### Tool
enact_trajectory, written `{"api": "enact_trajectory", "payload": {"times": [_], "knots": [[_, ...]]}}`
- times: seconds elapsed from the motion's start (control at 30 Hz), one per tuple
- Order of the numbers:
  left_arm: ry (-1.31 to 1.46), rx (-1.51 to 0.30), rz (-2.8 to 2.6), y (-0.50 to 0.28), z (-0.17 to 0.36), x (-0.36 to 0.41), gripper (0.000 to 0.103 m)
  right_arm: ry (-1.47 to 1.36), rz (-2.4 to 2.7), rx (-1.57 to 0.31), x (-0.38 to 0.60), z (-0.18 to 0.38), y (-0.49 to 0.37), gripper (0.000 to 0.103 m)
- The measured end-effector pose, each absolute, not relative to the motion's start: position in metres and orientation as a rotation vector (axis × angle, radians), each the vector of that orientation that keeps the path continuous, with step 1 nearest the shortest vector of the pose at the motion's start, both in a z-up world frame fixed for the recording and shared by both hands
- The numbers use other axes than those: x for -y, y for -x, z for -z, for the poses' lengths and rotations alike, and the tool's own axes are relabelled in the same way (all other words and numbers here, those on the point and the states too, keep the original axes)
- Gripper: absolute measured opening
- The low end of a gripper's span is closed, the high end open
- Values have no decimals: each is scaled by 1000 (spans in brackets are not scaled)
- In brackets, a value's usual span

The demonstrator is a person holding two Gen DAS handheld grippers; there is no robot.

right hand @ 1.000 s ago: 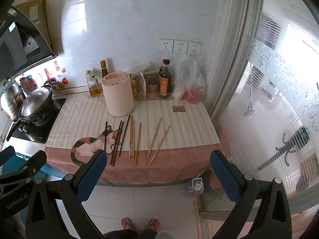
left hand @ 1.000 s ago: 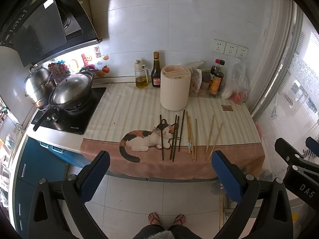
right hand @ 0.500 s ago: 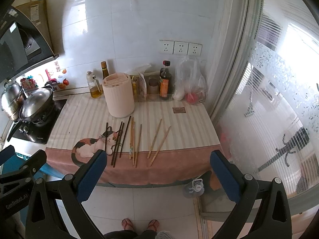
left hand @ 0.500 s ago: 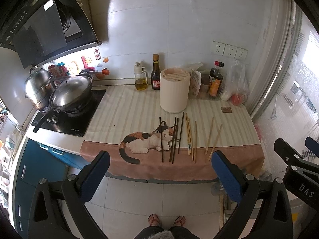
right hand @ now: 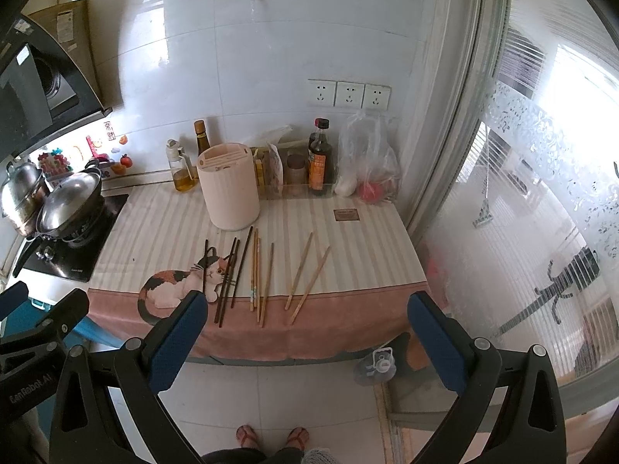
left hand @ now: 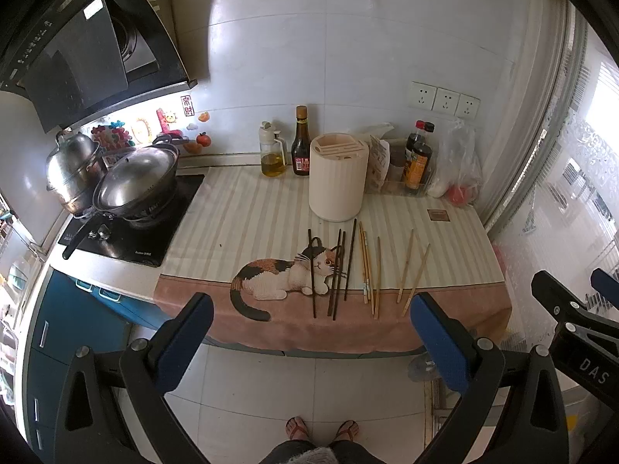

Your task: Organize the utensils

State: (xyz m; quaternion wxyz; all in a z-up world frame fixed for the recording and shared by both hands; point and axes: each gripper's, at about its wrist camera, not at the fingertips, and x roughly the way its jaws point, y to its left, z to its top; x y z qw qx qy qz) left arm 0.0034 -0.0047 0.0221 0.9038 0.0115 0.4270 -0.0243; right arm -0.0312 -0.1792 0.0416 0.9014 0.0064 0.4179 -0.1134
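**Wooden chopsticks wait on the desk, both tools held back**

Wooden and dark chopsticks lie in a loose row on the striped cloth with a calico cat print (left hand: 271,278) that covers the desk (left hand: 456,239). Four dark brown chopsticks (left hand: 337,270) sit over the cat's head, three pale bamboo chopsticks (left hand: 369,266) lie just to their right, and two more light wooden chopsticks (left hand: 412,270) rest apart, slightly splayed. Behind them stands the cream ribbed cylindrical utensil holder (left hand: 337,178), its slotted top facing up; nothing appears to be in it yet, though its slots are too small to read with certainty.

The left tool (left hand: 309,332) and the right tool (right hand: 305,328) both hang above the floor in front of the desk edge, jaws spread wide and empty, well apart from every chopstick.

The step in hand looks like the first approach and pick. To do it well, I would take the splayed pair first with the right tool, since they have free space around them. Come down across the stick, not along it, near its middle so it balances. Close on one stick only; the dark group lies so tight that a broad bite may drag neighbours. The cloth could bunch under the fingertips, so keep the contact light. Then tip the stick upright before lowering it into a holder slot, steadying the holder with the left tool if it shifts.
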Motion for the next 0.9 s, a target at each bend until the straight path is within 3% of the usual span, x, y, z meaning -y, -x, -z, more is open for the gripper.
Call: {"api": "enact_trajectory", "payload": {"times": [0.33, 0.57, 0.7, 0.9], "knots": [[-6, -872, 88, -14, -18, 5, 103, -42, 238, -864, 182, -44, 23, 103], [-44, -706, 44, -35, -14, -7, 103, -175, 242, -775, 195, -37, 9, 103], [-42, -650, 31, -59, -2, -20, 103, -204, 282, -711, 203, -23, -3, 103], [-18, -708, 59, -114, 34, -33, 103, -173, 350, -717, 215, 22, -50, 103]]}}
